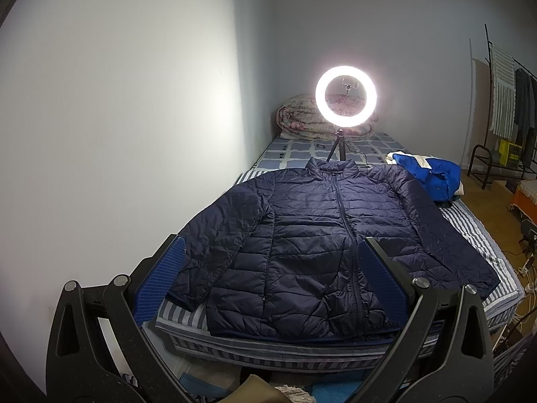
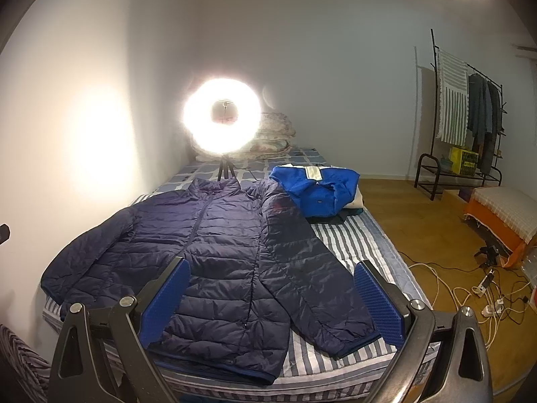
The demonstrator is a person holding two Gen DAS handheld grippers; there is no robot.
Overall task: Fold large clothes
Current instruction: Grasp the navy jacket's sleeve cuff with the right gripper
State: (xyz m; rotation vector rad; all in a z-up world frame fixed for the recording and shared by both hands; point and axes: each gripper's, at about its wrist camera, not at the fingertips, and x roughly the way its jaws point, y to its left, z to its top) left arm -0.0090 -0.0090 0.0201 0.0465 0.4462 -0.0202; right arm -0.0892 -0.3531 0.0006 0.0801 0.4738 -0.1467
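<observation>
A navy quilted puffer jacket (image 1: 312, 245) lies flat, front up and zipped, on the striped bed (image 1: 470, 231), with both sleeves spread out. It also shows in the right wrist view (image 2: 208, 255). My left gripper (image 1: 272, 262) is open and empty, held above the jacket's hem near the foot of the bed. My right gripper (image 2: 272, 278) is open and empty, held above the jacket's lower right side and right sleeve (image 2: 312, 275).
A lit ring light on a tripod (image 1: 345, 100) stands on the bed behind the collar. A blue and white garment pile (image 2: 315, 188) lies at the far right of the bed. Folded quilts (image 1: 302, 117) lie at the head. Cables (image 2: 470, 292) and a clothes rack (image 2: 470, 117) are at the right.
</observation>
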